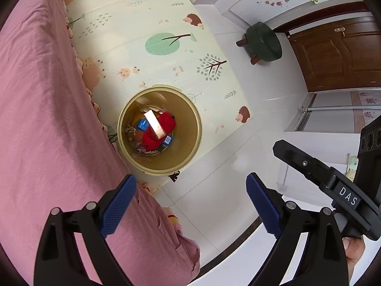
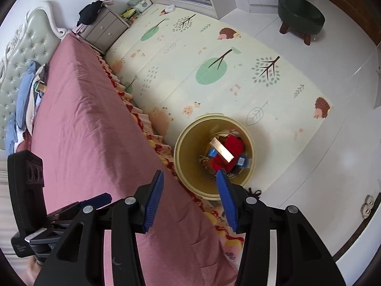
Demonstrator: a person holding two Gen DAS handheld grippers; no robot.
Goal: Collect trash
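A yellow trash bin [image 1: 190, 140] stands on the play mat beside the bed, also in the right wrist view [image 2: 188, 152]. Inside lie a red bag [image 1: 164, 124], a copper-coloured box [image 1: 154, 122] and blue packets [image 1: 142, 125]; the box [image 2: 221, 151] and red bag [image 2: 234, 144] show in the right wrist view too. My left gripper [image 1: 190, 202] is open and empty, high above the bed corner and floor. My right gripper [image 2: 190, 200] is open and empty, above the bed edge near the bin. The right gripper's body [image 1: 333, 186] shows at the left view's right side.
A pink-sheeted bed [image 2: 90, 128] fills the left, with clothes by the headboard [image 2: 26, 95]. A patterned play mat [image 2: 214, 71] covers the floor. A green stool [image 2: 301, 15], a nightstand [image 2: 104, 28], a wooden door [image 1: 333, 52] and white tile floor [image 2: 321, 166] surround it.
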